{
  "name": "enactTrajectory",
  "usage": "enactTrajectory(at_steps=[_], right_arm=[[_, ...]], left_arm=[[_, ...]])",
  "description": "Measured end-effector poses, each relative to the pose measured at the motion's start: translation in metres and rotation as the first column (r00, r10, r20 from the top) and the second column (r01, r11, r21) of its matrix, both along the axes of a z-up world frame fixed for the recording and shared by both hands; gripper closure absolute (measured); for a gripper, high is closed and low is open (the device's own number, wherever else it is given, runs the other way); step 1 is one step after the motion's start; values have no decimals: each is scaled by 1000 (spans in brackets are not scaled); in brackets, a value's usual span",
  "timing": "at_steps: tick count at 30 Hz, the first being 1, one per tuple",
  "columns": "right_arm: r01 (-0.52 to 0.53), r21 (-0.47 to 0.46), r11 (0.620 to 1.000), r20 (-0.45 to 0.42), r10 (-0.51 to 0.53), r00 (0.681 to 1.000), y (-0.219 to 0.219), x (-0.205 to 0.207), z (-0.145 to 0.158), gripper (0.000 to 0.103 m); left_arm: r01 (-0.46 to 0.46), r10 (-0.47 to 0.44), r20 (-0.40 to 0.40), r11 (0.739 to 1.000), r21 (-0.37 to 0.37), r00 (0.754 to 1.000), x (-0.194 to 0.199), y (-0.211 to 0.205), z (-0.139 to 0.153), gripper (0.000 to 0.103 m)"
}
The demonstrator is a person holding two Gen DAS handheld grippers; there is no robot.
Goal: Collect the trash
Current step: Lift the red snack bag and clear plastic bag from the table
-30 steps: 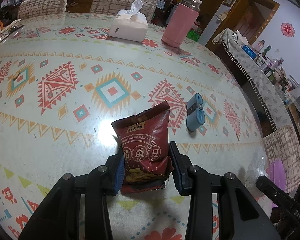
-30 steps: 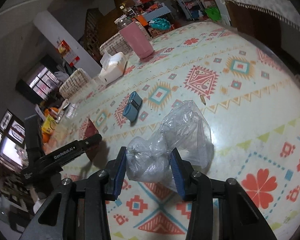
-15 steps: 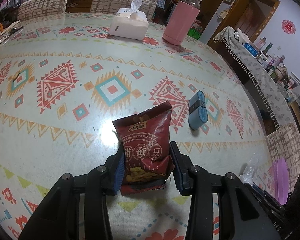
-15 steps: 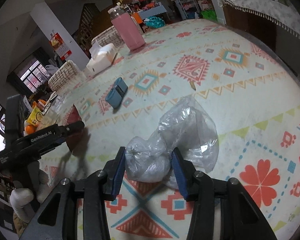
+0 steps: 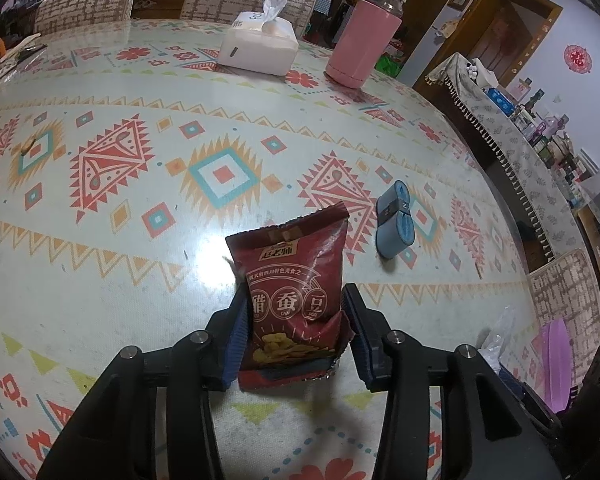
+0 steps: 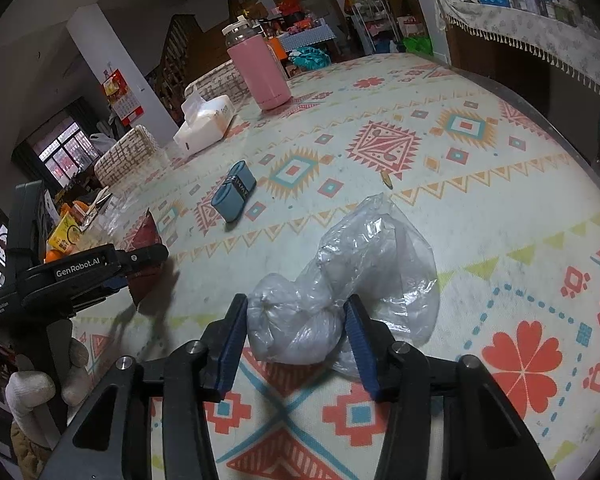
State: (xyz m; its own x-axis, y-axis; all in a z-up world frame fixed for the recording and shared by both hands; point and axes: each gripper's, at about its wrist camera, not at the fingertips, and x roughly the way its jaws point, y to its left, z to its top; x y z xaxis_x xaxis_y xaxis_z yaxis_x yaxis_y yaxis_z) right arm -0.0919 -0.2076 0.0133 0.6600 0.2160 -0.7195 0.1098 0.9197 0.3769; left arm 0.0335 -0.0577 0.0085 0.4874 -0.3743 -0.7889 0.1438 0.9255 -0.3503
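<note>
Your left gripper (image 5: pixel 296 312) had just been opening around the red snack bag (image 5: pixel 294 300), its right pad clear of the bag. Your right gripper (image 6: pixel 296 328) had likewise been opening, the crumpled plastic bag (image 6: pixel 340 288) between its pads on the desk (image 6: pixel 500 208). A blue roll (image 5: pixel 396 222) lay just beyond; tissue box (image 5: pixel 258 46) and pink flask (image 5: pixel 366 38) stood far back.
</note>
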Motion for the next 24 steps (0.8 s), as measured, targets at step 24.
enactTrajectory(at_steps=[24], right_arm=[[-58, -19, 998, 0, 58, 998, 10, 5, 1, 28]], left_arm=[[74, -77, -16, 986, -149, 997, 2, 1, 1, 21]])
